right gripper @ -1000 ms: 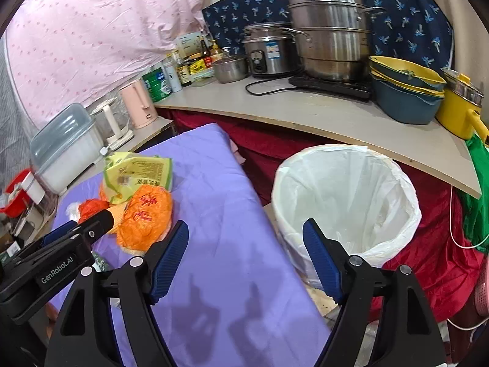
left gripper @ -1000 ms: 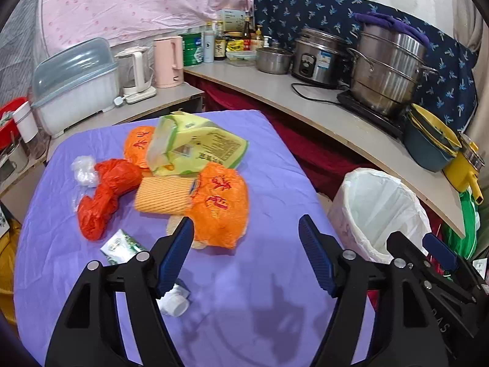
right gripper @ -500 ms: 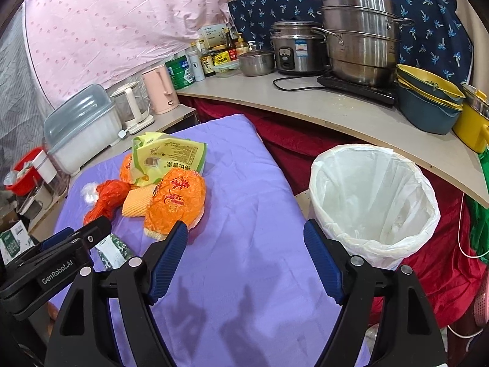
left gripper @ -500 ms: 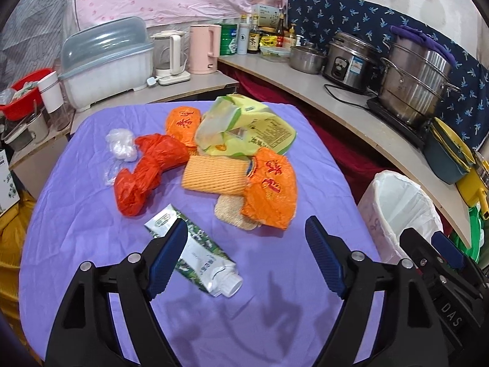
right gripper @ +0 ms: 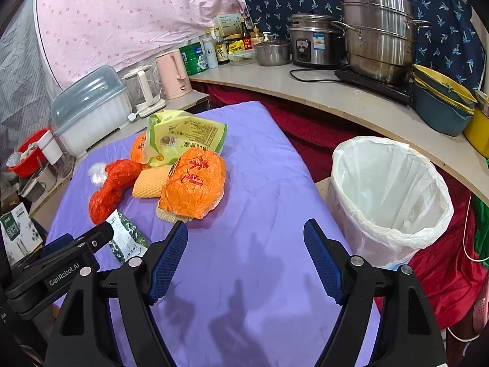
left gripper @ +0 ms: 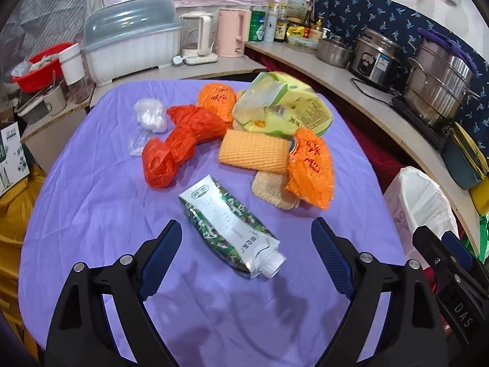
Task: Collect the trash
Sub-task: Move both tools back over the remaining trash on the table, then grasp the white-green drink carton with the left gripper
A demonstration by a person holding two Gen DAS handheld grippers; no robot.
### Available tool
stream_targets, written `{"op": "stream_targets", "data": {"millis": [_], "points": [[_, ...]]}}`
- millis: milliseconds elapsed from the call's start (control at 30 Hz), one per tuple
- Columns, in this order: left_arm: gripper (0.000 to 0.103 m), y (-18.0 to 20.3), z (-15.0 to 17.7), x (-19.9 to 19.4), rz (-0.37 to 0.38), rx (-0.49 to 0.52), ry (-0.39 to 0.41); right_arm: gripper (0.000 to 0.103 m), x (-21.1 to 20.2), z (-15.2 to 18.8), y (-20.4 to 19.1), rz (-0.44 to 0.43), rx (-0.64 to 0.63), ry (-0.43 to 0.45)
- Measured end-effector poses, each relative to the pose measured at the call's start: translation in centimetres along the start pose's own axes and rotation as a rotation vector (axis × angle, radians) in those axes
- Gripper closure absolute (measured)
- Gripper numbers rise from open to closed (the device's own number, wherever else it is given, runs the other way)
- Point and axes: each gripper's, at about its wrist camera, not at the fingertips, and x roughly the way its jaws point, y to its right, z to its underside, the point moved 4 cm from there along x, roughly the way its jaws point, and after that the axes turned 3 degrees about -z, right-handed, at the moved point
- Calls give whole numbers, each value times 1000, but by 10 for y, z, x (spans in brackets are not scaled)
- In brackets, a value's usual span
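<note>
Both grippers are gaping empty, the left gripper (left gripper: pixel 246 238), just widened, nearer the carton (left gripper: pixel 227 227) lying slantwise ahead.

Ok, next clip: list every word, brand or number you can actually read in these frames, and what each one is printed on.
"GenRobot.AI": on the left gripper body, seen in the right wrist view.
"DAS": on the right gripper body, seen in the left wrist view.
Red characters on the orange bag: present, not legible to me.
Print and barcode on the yellow-green packet: too small.
Carton text, bottle labels, rice cooker sticker: blurred.
</note>
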Motion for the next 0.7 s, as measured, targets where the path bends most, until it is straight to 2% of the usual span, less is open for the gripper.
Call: {"op": "stream_targets", "data": {"millis": [400,500,700], "points": [[20,-31,21,30,19,-125,-99,28,23,8,-8,-5,-6,-45],[20,-31,22,38,27,-146,-129,28,30,9,-8,-8,0,-58],[20,-16,13,50,20,-186,-136,28,41,6,-4,-9,6,-68]]}}
